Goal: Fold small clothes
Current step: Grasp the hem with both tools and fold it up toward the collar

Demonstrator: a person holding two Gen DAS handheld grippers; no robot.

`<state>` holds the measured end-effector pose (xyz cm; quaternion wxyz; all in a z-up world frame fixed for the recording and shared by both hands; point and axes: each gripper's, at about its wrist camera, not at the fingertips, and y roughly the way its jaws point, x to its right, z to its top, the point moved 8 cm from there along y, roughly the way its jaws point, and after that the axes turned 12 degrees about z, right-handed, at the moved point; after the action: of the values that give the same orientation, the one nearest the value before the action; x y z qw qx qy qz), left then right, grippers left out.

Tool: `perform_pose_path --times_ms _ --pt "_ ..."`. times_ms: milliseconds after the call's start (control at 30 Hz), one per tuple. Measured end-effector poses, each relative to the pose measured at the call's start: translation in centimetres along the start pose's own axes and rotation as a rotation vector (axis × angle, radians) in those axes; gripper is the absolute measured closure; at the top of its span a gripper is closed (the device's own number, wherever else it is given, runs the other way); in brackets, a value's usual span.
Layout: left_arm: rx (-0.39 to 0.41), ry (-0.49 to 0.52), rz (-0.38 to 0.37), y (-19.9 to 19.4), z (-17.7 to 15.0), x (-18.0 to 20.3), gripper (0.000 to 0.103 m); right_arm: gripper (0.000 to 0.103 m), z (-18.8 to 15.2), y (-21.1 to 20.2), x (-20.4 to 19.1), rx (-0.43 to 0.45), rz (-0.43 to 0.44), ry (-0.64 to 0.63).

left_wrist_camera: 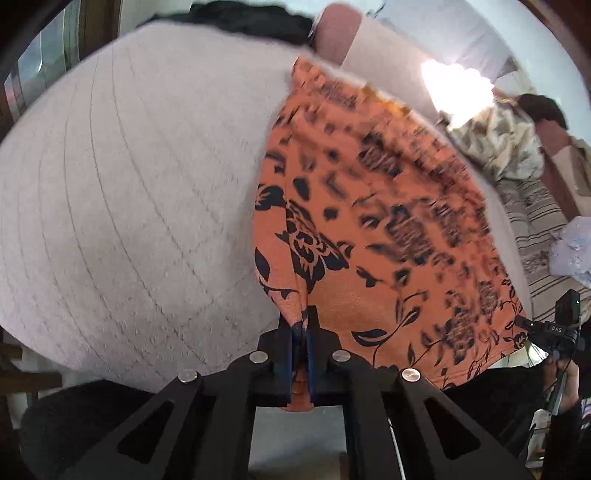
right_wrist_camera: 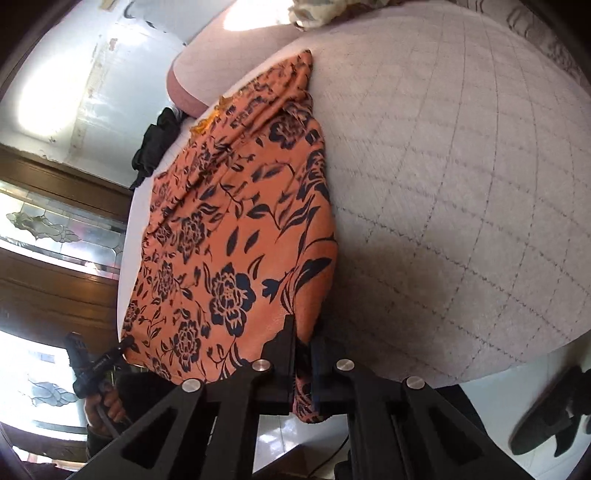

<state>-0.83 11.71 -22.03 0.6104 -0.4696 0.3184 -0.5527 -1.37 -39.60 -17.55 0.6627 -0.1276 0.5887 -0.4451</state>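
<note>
An orange garment with a dark blue flower print [left_wrist_camera: 369, 229] lies spread on a pale quilted bed cover [left_wrist_camera: 129, 184]. My left gripper [left_wrist_camera: 300, 325] is shut on the garment's near left corner, and cloth bunches between the blue pads. In the right wrist view the same garment [right_wrist_camera: 229, 229] stretches away from me. My right gripper [right_wrist_camera: 303, 339] is shut on its near right corner, where a fold of cloth hangs down between the fingers. Each gripper shows in the other's view: the right gripper [left_wrist_camera: 554, 328] at the garment's far side, the left gripper [right_wrist_camera: 96, 362] held by a hand.
A black cloth [left_wrist_camera: 251, 18] lies at the far edge of the bed beside a pink pillow [left_wrist_camera: 336, 33]. A crumpled cream cloth [left_wrist_camera: 506, 144] and a white item [left_wrist_camera: 572, 247] lie on a striped sheet. A dark shoe [right_wrist_camera: 550, 417] stands on the floor beside the bed cover [right_wrist_camera: 461, 184].
</note>
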Motion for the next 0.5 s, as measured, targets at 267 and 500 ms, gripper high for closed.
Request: perform_pose_path --times_ms 267,500 --pt "0.133 0.033 -0.129 -4.7 8.5 3.6 0.097 0.099 5.2 -1.0 -3.4 0.08 0.162 0.013" --pt "0.312 0.006 -0.171 -5.5 26.3 7.5 0.097 0.099 22.2 -2.3 -9.1 0.31 0.296 -0.059"
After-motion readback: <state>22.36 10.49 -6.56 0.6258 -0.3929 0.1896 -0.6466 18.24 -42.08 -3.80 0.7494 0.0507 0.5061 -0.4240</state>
